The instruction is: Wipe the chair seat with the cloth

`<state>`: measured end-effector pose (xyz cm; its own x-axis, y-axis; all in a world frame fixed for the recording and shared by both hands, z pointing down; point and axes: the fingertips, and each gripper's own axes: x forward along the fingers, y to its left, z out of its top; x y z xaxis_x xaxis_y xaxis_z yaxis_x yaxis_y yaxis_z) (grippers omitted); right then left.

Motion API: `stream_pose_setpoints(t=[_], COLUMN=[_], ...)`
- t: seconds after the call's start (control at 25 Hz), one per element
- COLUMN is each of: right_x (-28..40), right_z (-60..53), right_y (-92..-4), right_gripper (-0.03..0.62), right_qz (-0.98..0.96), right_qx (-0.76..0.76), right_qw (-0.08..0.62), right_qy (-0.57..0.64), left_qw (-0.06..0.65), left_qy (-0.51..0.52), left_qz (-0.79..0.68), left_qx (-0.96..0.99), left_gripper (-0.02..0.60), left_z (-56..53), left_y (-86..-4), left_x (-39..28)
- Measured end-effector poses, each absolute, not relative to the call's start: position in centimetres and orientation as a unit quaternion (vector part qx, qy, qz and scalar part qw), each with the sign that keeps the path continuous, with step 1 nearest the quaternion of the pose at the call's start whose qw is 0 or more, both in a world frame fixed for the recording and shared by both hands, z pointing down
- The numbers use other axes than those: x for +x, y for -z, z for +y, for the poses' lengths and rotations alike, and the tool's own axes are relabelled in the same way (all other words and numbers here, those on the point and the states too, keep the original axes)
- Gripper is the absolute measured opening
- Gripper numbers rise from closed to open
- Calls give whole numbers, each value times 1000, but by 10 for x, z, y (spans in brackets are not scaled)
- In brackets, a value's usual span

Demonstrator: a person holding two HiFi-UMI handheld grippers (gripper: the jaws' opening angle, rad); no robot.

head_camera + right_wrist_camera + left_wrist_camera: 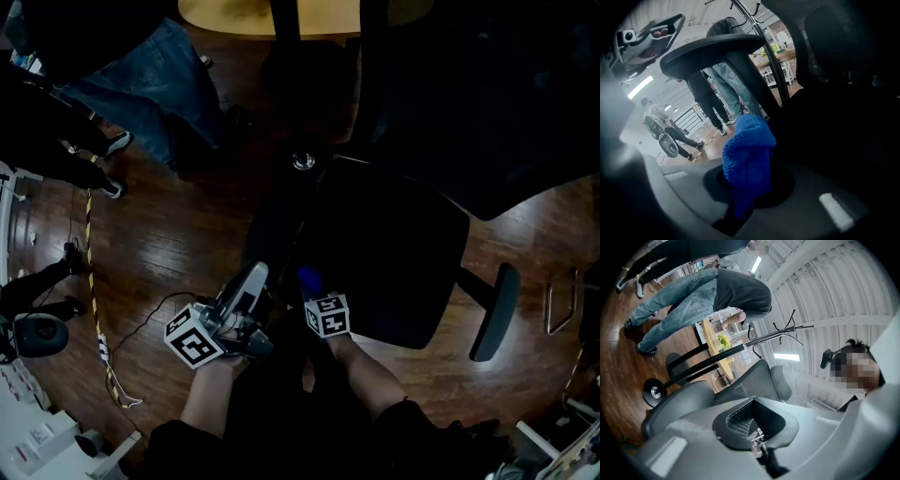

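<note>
The black office chair seat fills the middle right of the dim head view. My right gripper is at the seat's near-left edge, shut on a fuzzy blue cloth. In the right gripper view the cloth bulges up from between the jaws of that gripper, with the dark seat just to the right and a chair armrest overhead. My left gripper hovers left of the seat over the floor. In its own view the left gripper looks shut on nothing and points up at the chair back.
A person in jeans stands at the back left, near a wooden table. A coat stand's round base sits just behind the chair. The far armrest juts out on the right. A striped cable runs along the wooden floor on the left.
</note>
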<state>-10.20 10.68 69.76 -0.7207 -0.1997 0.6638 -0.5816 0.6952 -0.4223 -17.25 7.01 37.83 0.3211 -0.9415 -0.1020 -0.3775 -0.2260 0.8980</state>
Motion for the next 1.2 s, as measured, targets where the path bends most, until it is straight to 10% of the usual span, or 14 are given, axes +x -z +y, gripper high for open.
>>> stream_pose_setpoints(t=[0.76, 1.2], right_x=[246, 247], right_z=[73, 59], right_y=[-699, -680], right_gripper=[35, 35], right_qz=[-693, -707], right_qx=[544, 508], right_qw=[246, 188], right_qy=[-403, -455], left_qw=[460, 427], left_qy=[284, 292], left_qz=[-312, -321], left_qx=[781, 793], left_gripper=[-12, -11], left_z=[1, 0], left_y=[-378, -336], left_x=[-2, -7])
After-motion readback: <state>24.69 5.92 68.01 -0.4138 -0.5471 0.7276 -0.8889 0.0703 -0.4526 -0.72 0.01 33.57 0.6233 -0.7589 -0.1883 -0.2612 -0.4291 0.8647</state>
